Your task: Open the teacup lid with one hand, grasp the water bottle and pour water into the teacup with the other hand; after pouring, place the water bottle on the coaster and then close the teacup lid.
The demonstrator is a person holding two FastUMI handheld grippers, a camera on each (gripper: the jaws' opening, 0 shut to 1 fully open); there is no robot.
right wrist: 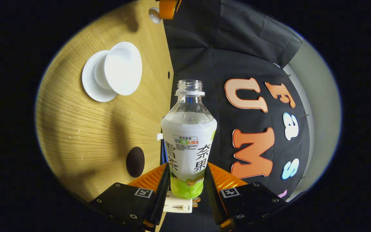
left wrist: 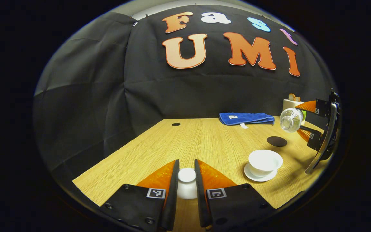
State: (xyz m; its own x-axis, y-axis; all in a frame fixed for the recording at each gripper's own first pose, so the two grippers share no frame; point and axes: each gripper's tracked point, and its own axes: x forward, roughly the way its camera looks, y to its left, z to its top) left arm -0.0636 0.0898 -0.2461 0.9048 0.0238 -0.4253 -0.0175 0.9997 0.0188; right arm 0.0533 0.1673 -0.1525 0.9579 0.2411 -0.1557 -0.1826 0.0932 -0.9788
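Note:
My left gripper (left wrist: 186, 166) is shut on the white teacup lid (left wrist: 187, 190), low over the near table; both also show far off, the left gripper (right wrist: 167, 6) and the lid (right wrist: 155, 14). The white teacup (left wrist: 265, 161) stands uncovered on its saucer (left wrist: 253, 175) to the right. My right gripper (right wrist: 187, 166) is shut on the capless water bottle (right wrist: 188, 138), which holds some clear liquid. That bottle (left wrist: 291, 120) hangs tilted near horizontal, held by the right gripper (left wrist: 314, 124) in the air beyond the cup. A dark round coaster (left wrist: 276, 141) lies behind the teacup (right wrist: 122, 68).
A folded blue towel (left wrist: 246, 118) lies at the back of the wooden table (left wrist: 185, 138), with a white box (left wrist: 289, 103) beside it. A small dark hole (left wrist: 175, 124) marks the table's far left. Black cloth walls close the back and left.

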